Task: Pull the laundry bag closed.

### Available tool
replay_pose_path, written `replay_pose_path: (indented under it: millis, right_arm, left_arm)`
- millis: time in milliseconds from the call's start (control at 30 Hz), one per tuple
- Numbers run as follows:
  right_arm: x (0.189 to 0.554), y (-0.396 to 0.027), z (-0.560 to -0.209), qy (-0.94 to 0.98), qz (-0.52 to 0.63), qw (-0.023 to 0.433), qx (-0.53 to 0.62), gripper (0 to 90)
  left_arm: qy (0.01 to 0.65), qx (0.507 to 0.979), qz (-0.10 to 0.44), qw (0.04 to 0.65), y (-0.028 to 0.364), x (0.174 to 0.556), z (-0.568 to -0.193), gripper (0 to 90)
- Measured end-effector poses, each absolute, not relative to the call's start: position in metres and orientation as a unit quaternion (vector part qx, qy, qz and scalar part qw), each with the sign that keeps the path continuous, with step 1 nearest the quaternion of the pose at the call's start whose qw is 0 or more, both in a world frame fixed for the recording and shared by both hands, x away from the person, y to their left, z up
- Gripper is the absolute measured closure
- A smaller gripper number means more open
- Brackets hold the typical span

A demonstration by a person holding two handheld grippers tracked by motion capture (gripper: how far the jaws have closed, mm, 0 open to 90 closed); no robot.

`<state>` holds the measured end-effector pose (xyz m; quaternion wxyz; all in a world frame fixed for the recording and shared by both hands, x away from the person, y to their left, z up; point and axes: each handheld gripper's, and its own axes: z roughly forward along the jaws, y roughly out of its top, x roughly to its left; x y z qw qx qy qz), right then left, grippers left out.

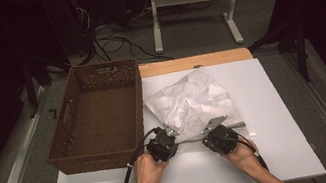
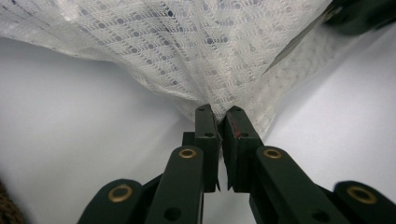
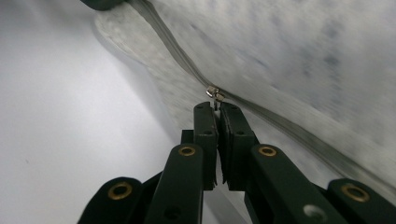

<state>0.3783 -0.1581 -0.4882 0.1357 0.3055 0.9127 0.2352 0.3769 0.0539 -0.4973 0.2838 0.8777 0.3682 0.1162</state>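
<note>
White tabletop (image 1: 274, 102); crumpled mesh bag (image 1: 193, 101) beside woven basket (image 1: 99, 113)

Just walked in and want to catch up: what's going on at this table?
A person works a white mesh zip bag on the white table with two handheld grippers. The left gripper is shut on the bag's mesh edge; the right gripper pinches the small metal zipper pull. A brown woven basket sits beside the bag.

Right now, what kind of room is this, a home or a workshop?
Probably a lab or recording workspace, not a home. A white work table holds a brown basket and a white mesh bag, cables sprawl over the floor behind it, and the surroundings are dark.
</note>
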Motion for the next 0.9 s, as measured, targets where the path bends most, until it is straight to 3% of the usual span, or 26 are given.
replay_pose_path:
  millis: [333,900]
  right_arm:
    - [0.383,-0.181,-0.483,0.897,0.255,0.126,0.339,87.3]
    - [0.387,-0.202,-0.482,0.890,0.262,0.103,0.360,87.3]
  left_arm:
    - [0.372,0.877,0.122,0.279,0.053,0.377,-0.500,85.2]
    - [0.390,0.865,0.082,0.304,0.062,0.384,-0.504,85.7]
